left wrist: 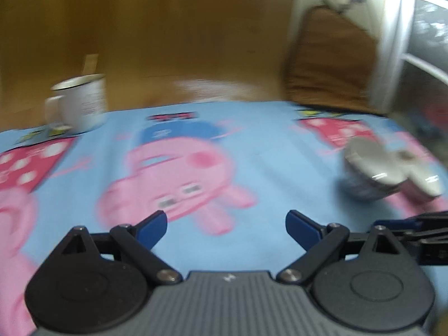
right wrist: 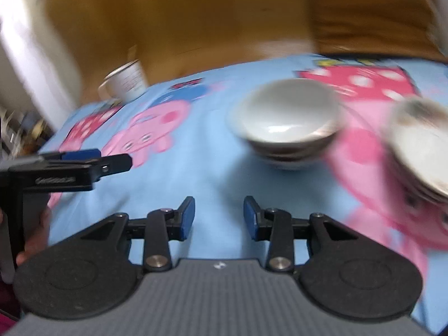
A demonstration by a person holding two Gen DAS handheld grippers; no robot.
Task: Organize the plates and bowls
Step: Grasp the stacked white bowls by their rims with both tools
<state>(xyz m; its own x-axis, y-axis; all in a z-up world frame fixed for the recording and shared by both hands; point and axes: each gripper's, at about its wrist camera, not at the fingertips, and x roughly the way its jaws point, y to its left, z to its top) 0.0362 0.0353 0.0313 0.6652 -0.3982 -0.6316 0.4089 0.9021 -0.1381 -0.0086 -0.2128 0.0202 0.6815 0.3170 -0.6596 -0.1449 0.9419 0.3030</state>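
Surface: blue cartoon-pig cloth (left wrist: 252, 145) over table, wooden floor (left wrist: 168, 28) beyond.
Left tongs (left wrist: 226, 225): spread wide, empty.
Right tongs (right wrist: 219, 215): parted, empty.
Right view only: stacked bowls (right wrist: 285, 123) at 12 o'clock, another bowl (right wrist: 420, 142) at 2.
Both: mug (left wrist: 81, 100) at 10 o'clock.

Each gripper has a grey ribbed body, two round black discs, black link arms with silver screws, and blue pads: the left gripper (left wrist: 226, 228) and the right gripper (right wrist: 219, 217). A small white logo marks each body.
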